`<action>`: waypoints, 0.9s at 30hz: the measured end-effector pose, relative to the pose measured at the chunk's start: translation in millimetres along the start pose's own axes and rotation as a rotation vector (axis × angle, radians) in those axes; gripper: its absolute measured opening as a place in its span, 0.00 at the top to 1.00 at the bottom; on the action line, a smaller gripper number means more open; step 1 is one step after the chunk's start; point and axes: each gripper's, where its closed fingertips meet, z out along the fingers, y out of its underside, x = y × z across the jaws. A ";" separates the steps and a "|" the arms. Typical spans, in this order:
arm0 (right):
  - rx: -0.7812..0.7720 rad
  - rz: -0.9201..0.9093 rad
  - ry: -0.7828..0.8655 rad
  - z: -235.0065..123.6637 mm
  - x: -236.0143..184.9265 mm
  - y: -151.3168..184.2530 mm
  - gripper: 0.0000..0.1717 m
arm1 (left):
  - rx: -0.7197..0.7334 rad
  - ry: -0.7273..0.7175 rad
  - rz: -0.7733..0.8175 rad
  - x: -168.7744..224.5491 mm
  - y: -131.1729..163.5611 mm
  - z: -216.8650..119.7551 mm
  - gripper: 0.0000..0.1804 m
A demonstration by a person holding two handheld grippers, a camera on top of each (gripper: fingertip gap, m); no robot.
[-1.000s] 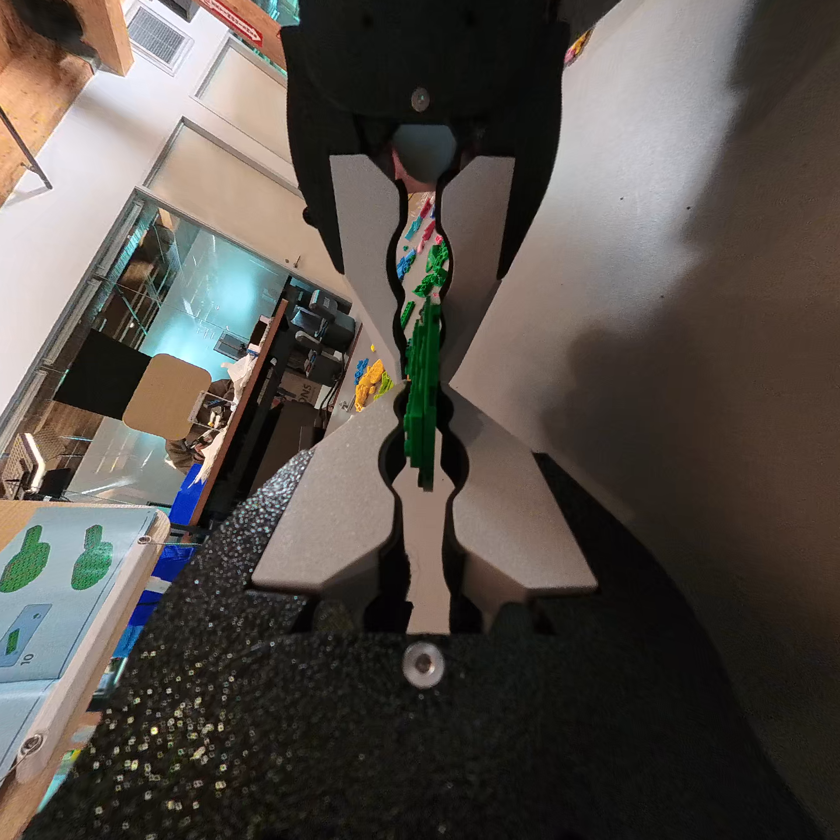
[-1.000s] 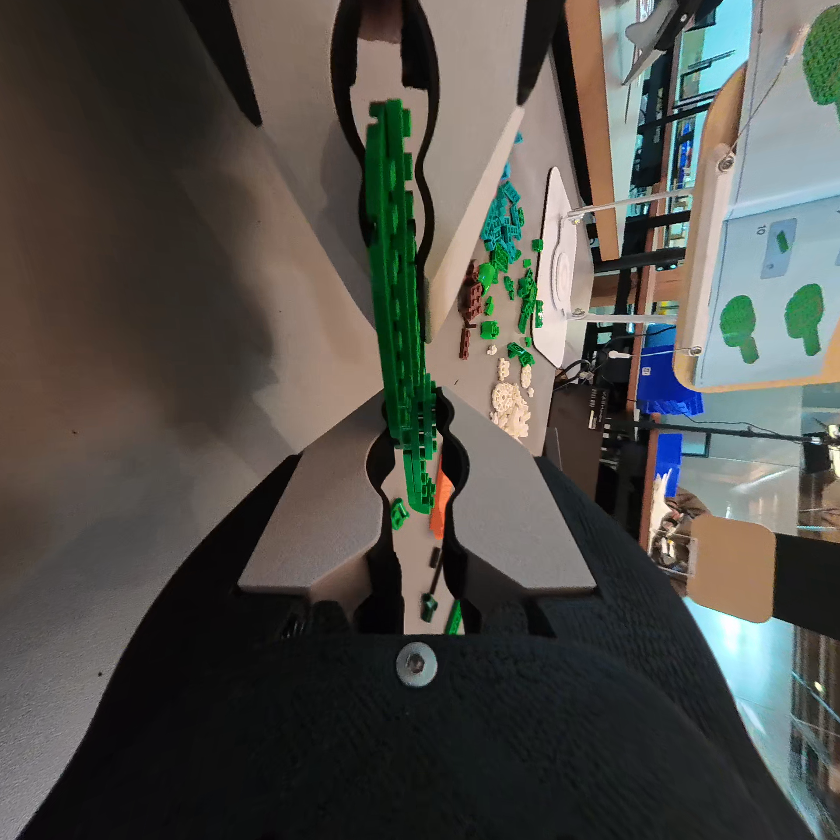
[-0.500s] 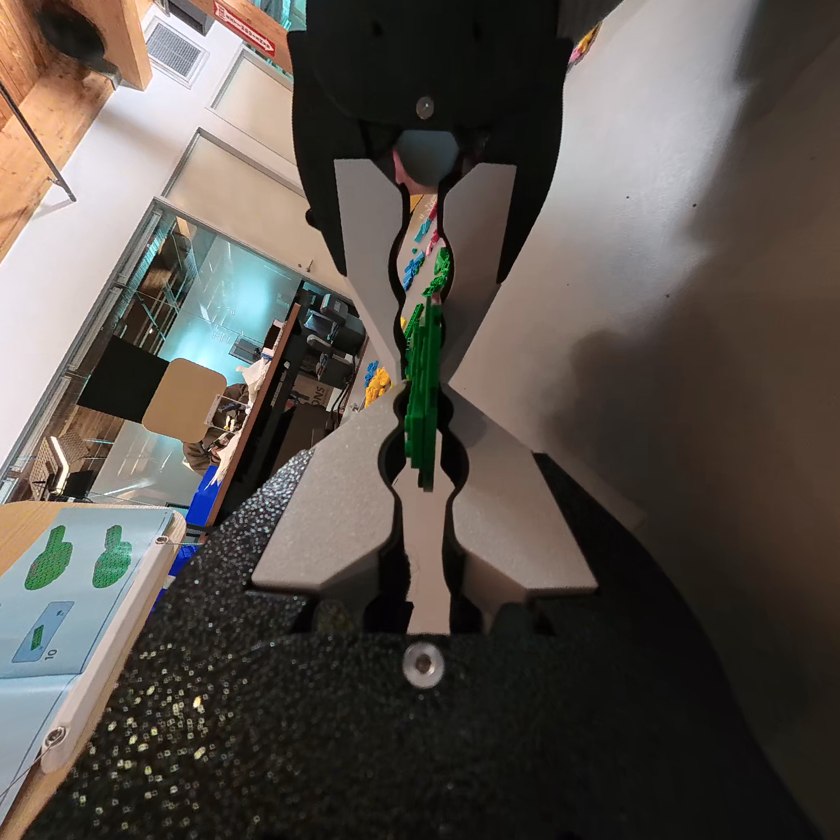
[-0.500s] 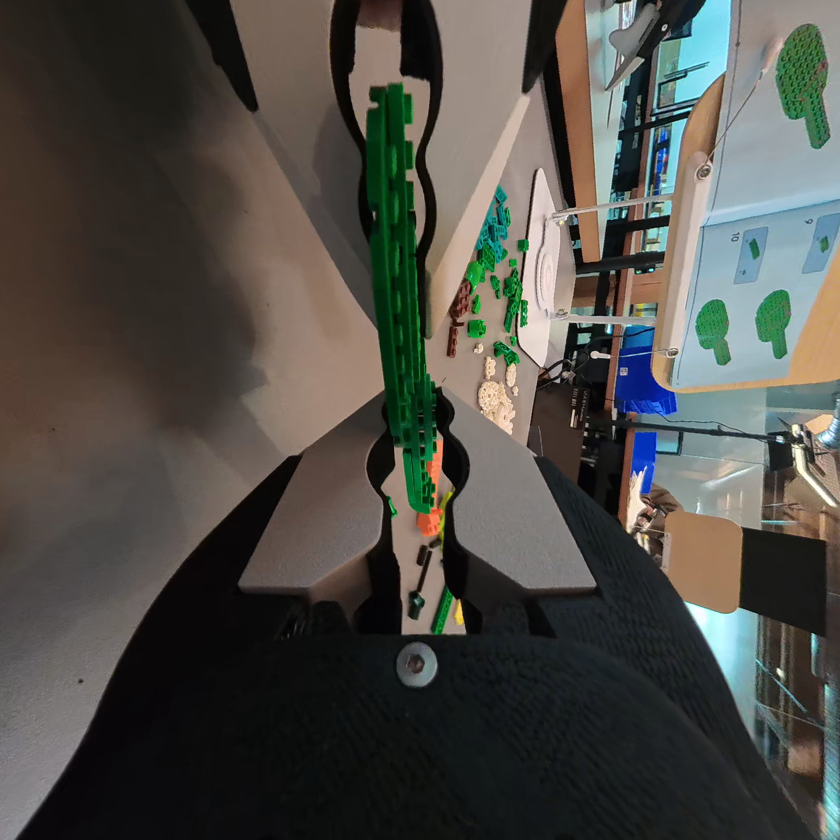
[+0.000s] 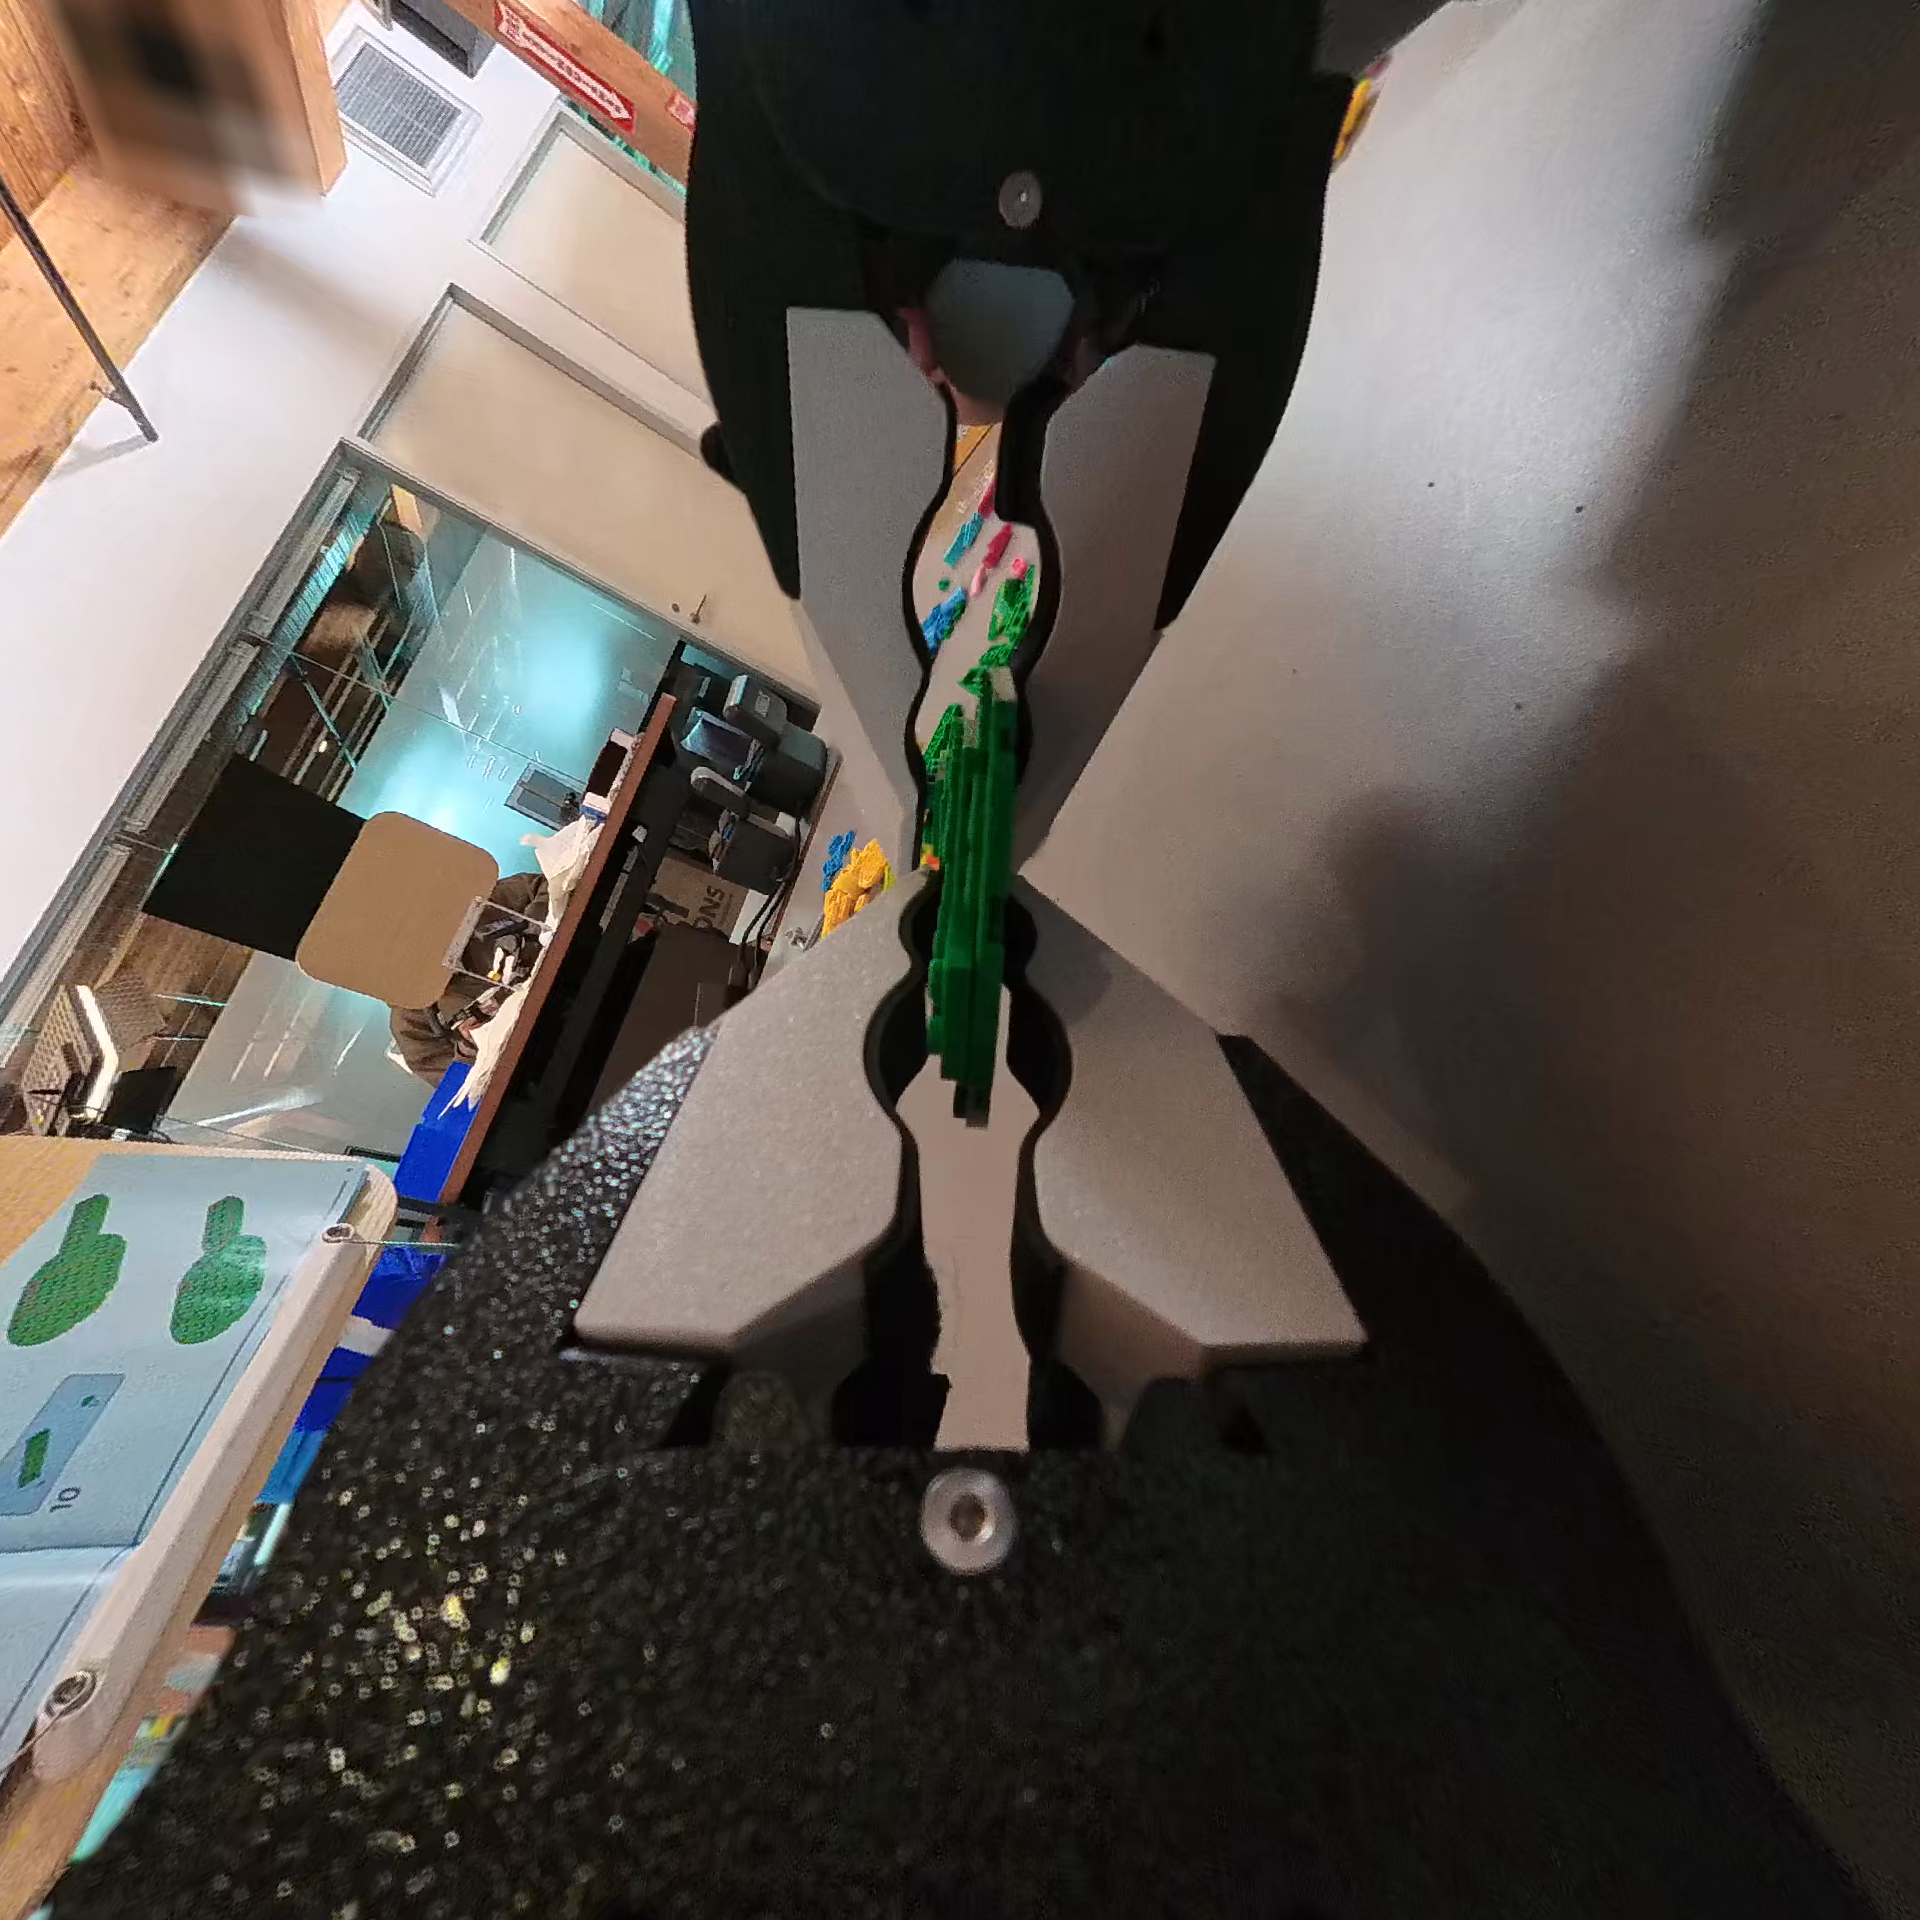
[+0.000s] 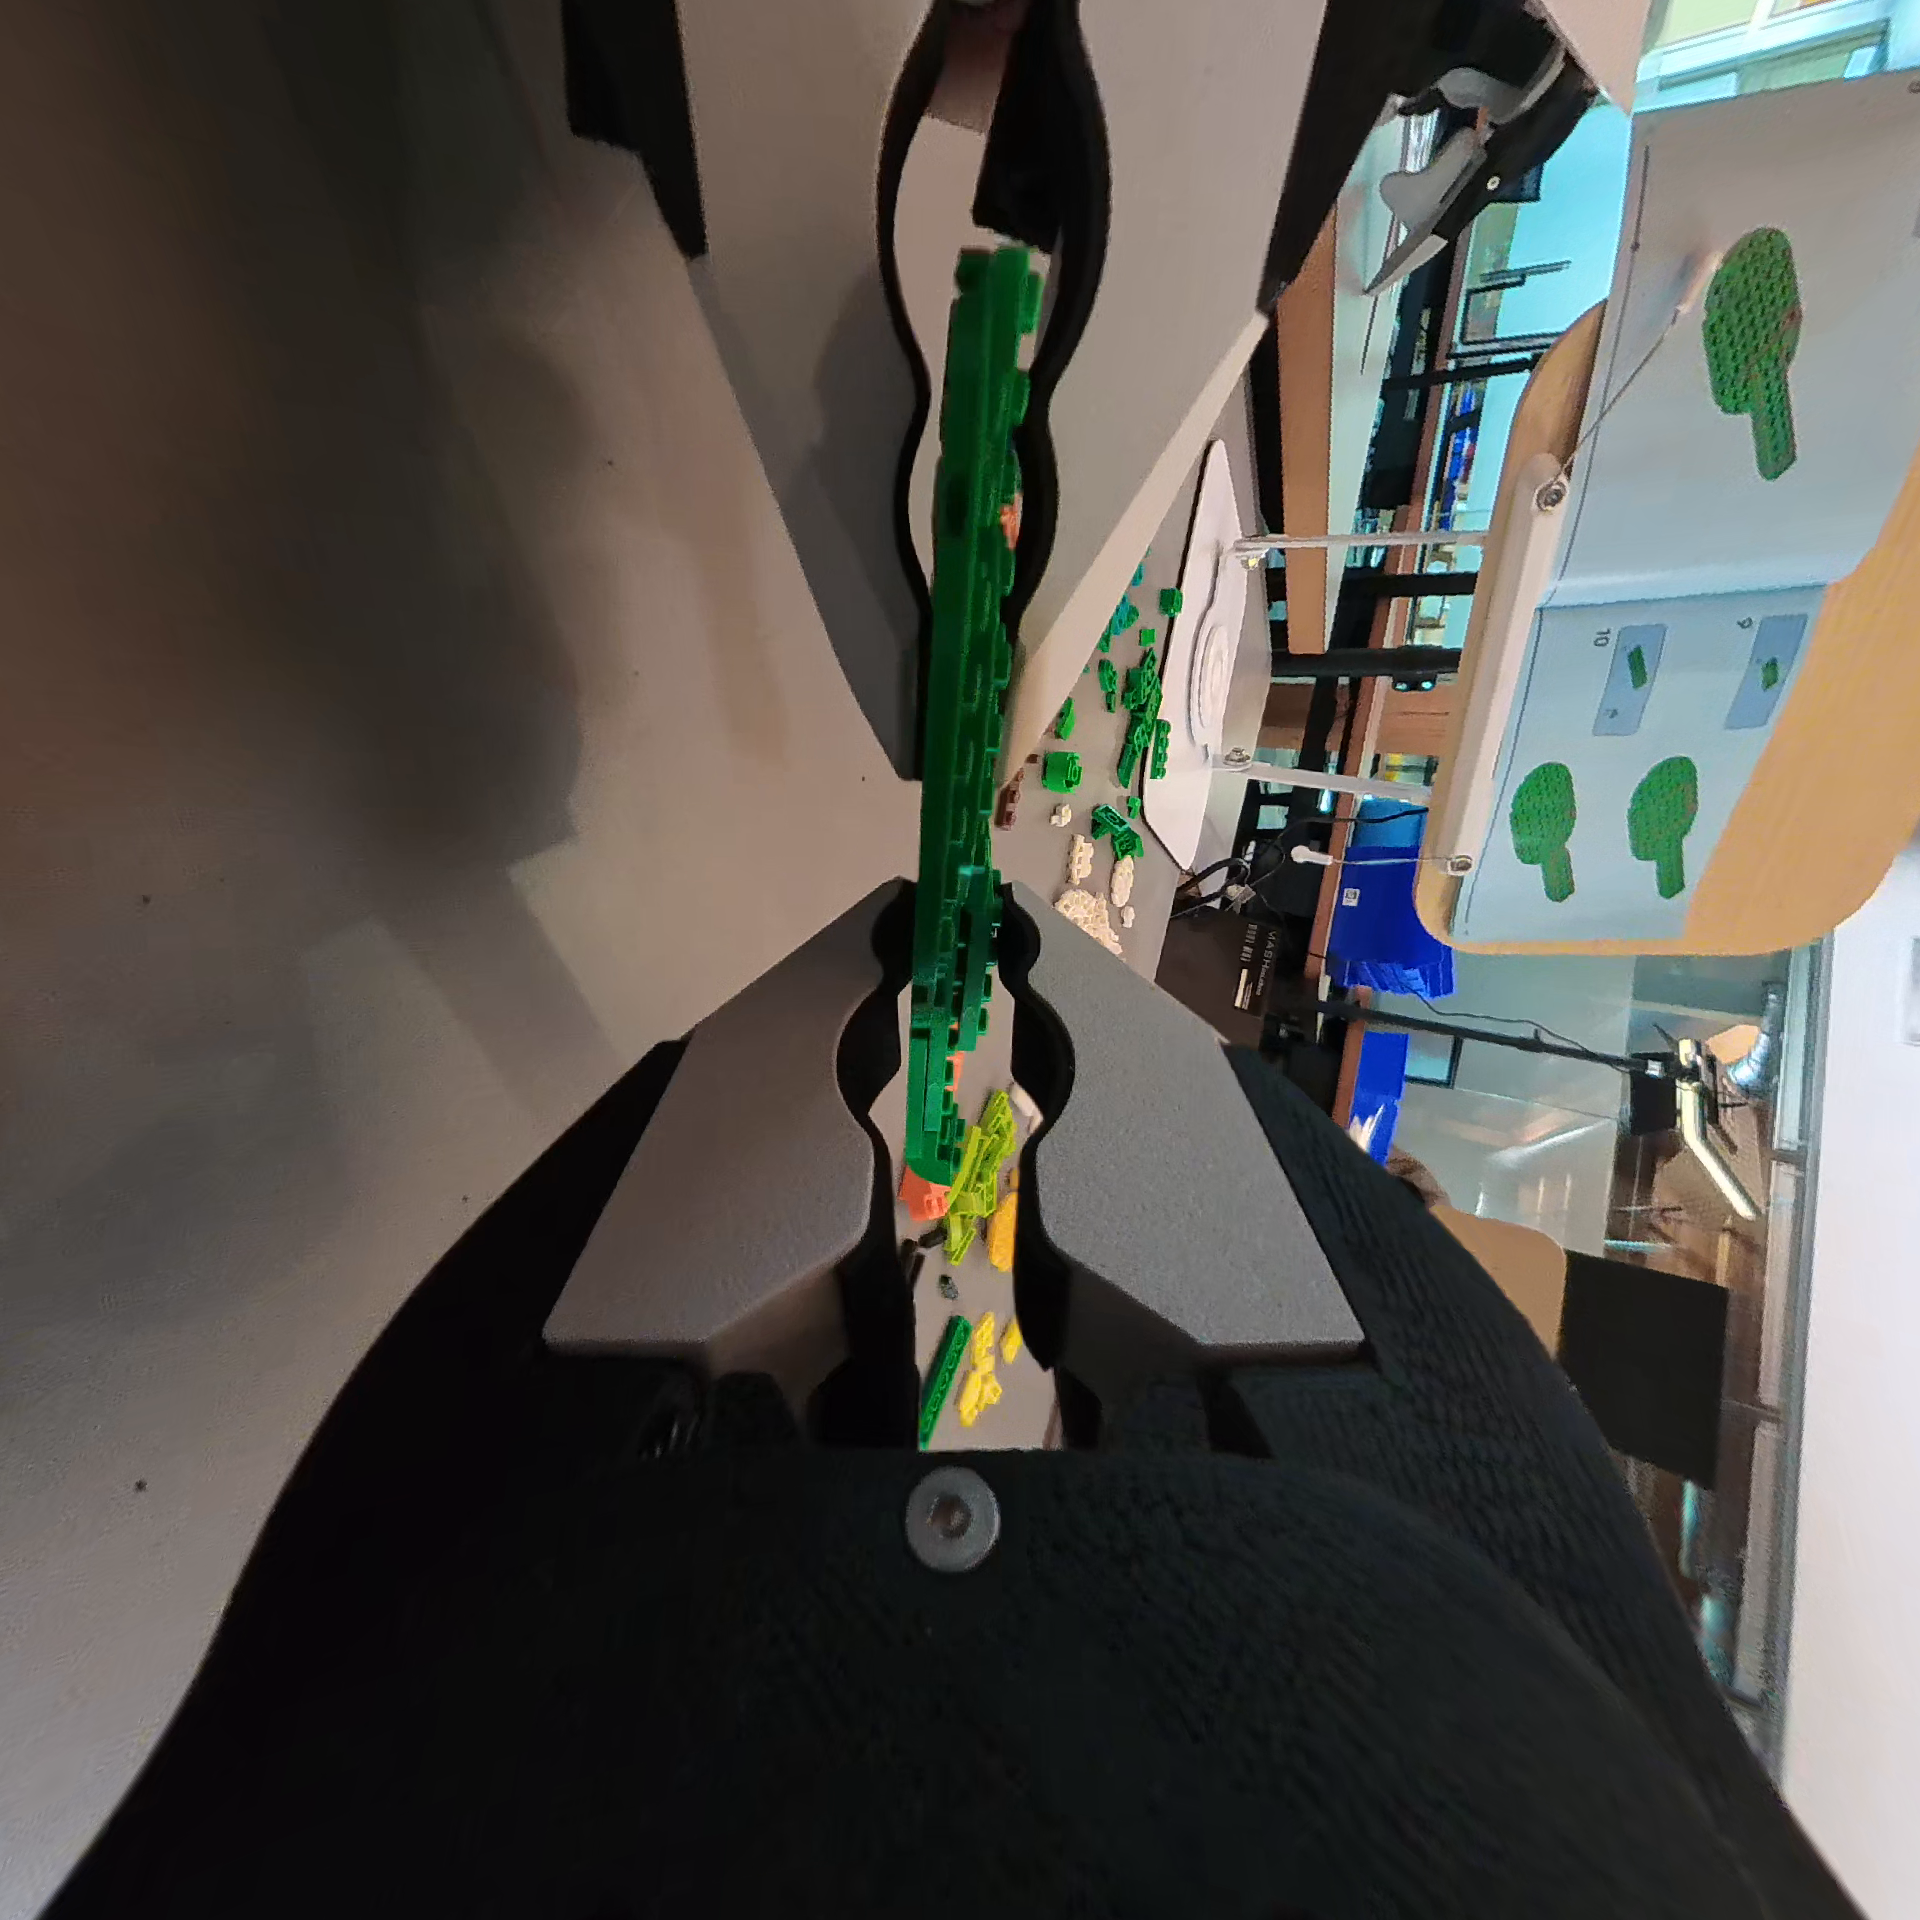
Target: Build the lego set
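A: We have the left gripper (image 5: 966, 914) clamped on one end of the green brick plate assembly (image 5: 971, 935), pads pressing both faces, plate edge-on between them.

B: The right gripper (image 6: 961, 914) is closed on the opposite end of the same green plate assembly (image 6: 966, 675), its pads tight on the faces. The two grippers face each other, tips nearly meeting, with the plate spanning from one to the other above the grey table (image 6: 416, 727).

A: Our judgement on handling: stacked thin plates like these can pop apart if twisted, so we keep both grips square to the faces and apply any force straight along the plate, not across it.

B: Agreed. Even pressure, and no lever action from either wrist.

A: Working outward. Right of the plate in the right wrist view, loose green bricks (image 6: 1138, 686) lie scattered on the table, with small white pieces (image 6: 1091, 894) nearer and a brown piece (image 6: 1010, 805) just beside the plate.

B: Lime-yellow bricks (image 6: 982, 1164) and an orange piece (image 6: 920, 1195) show below the plate end.

A: Containers: we see no bin or tray holding bricks. There is a white stand base (image 6: 1216, 665) beyond the green bricks, carrying an instruction sheet (image 6: 1662, 727) with green tree-shaped drawings.

B: In the left wrist view, yellow bricks (image 5: 857, 883) and blue bricks (image 5: 940, 623) lie far off on the table.
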 end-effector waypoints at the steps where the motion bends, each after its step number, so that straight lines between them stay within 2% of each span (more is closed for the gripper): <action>1: 0.003 -0.012 -0.001 -0.7 -0.4 -0.1 0.92 | 0.002 0.003 -0.004 0.4 -0.5 -0.1 0.96; 15: -0.093 -0.186 0.076 3.8 2.0 2.6 0.93 | -0.035 -0.002 0.058 3.9 4.0 1.4 0.96; 22: -0.036 -0.280 0.102 -1.5 4.4 -0.6 0.92 | 0.009 0.009 0.014 3.2 -0.6 -0.1 0.96; 27: -0.010 -0.232 0.064 -3.1 1.0 -0.8 0.92 | 0.022 0.023 0.005 5.6 -2.8 0.2 0.96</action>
